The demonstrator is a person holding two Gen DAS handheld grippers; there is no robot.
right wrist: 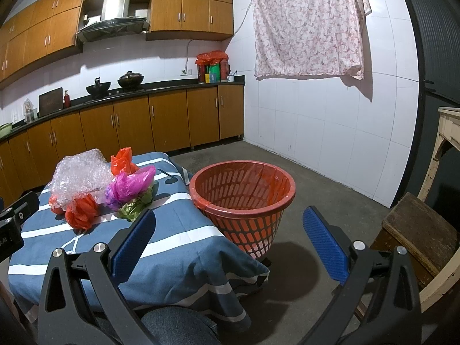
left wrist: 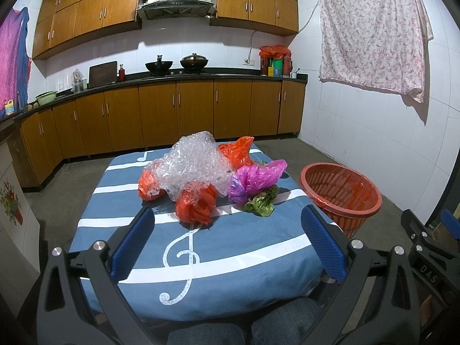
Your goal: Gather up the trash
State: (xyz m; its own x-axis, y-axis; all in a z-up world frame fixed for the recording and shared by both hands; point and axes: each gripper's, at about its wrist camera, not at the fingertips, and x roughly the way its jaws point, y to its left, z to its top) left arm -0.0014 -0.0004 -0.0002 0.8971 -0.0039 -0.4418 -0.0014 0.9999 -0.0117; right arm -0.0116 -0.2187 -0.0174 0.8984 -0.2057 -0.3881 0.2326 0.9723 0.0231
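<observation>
Trash: crumpled red plastic bag (left wrist: 195, 205) at the near edge of a heap with clear bubble wrap (left wrist: 191, 164), mid striped blue surface (left wrist: 230, 258).
Left tongs (left wrist: 227, 241): apart, empty, bag straight ahead; nearer arm.
Right tongs (right wrist: 230, 241): apart, empty, facing red slatted plastic basket (right wrist: 244, 198).
Room: basket on the floor just beside the surface's right edge, path open.

The bubble wrap (left wrist: 191, 165) is clear, shiny, bumpy plastic, and the bags (left wrist: 198, 205) around it are thin, crinkly, shiny plastic in orange, pink and green. The table cloth (left wrist: 230, 258) is soft, matt cloth. The basket (right wrist: 244, 201) is hard orange plastic with a thin shiny liner, and the cupboards (left wrist: 158, 112) are smooth wood.
</observation>
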